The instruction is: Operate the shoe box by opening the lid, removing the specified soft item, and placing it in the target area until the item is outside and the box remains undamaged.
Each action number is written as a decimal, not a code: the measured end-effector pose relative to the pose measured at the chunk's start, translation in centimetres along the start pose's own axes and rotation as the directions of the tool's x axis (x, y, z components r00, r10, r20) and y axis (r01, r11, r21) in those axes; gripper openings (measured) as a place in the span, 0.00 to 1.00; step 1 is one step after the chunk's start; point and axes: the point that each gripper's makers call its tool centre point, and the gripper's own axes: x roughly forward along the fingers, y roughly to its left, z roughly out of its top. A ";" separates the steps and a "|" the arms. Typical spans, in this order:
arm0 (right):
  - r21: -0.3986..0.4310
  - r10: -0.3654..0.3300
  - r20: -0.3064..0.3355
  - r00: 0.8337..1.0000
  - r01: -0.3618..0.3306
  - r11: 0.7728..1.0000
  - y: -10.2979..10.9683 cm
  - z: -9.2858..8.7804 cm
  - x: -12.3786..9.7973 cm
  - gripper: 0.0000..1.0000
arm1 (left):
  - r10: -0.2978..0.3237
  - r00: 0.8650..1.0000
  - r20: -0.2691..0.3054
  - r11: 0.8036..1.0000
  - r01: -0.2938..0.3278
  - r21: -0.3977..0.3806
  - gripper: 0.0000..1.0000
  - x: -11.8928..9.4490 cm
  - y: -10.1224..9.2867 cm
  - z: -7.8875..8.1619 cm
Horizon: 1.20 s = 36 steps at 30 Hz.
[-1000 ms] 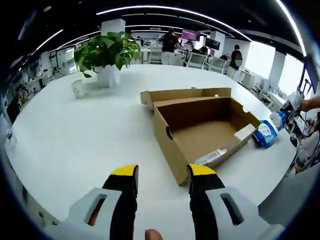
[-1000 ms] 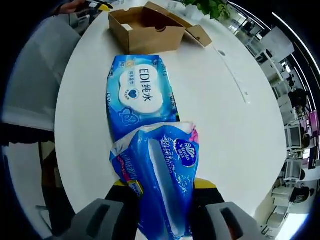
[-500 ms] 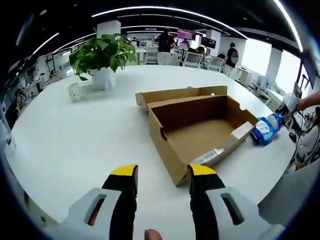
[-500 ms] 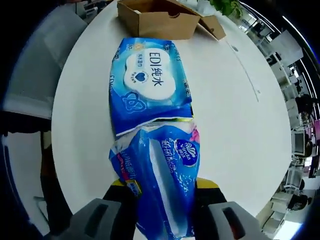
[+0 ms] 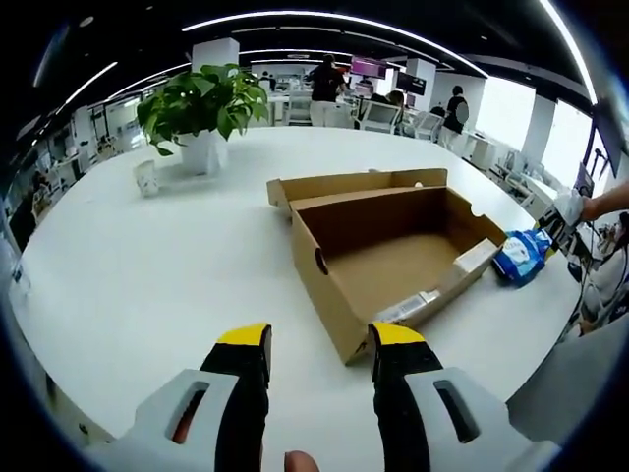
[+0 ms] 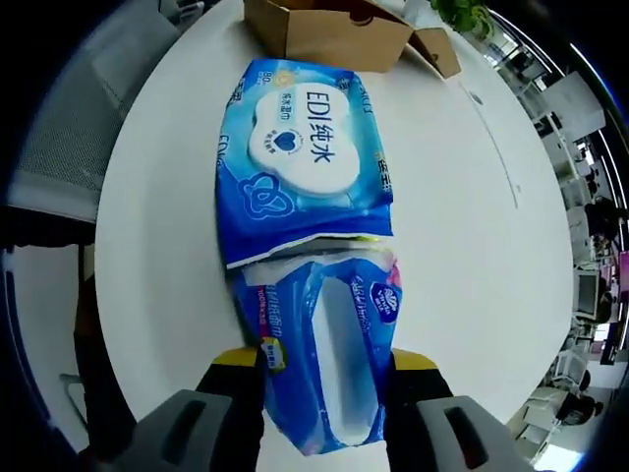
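Right now the right gripper (image 6: 324, 369) has its jaws closed around a blue tissue pack (image 6: 324, 364), squeezing the soft wrapper at its near end, with the far end of the pack reaching the white table (image 6: 157, 246) just beside — maybe overlapping — a blue wet-wipes pack (image 6: 300, 167) that lies flat there. So the soft item is out of the shoe box (image 5: 388, 261) and over the drop spot near the table edge; in the left gripper view it shows as a small blue patch just past the box's far corner, by the other gripper. Step in hand looks like the set-down: I'd lower until the pack lies flat on the table, then spread the jaws straight apart without dragging, so the wrapper doesn't snag or shove the wipes pack; keep clear of the table edge, which is close. The left gripper (image 5: 319, 344) hangs over bare table in front of the box, jaws apart with nothing between them — it could steady the box, though the box isn't being touched. Box stands open, lid (image 5: 359, 184) folded back flat behind it, cardboard looks intact, with a pale paper strip (image 5: 413, 307) inside along one wall. Counts: one shoe box, two blue soft packs, two grippers, one potted plant (image 5: 201, 108), one small white cup (image 5: 147, 177) beside it.
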 end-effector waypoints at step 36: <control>0.598 -0.209 0.290 0.934 -0.006 0.802 -4.1 7.3 -6.4 0.40 | -0.101 0.994 0.050 0.994 0.103 -0.034 0.40 0.1 -2.3 0.8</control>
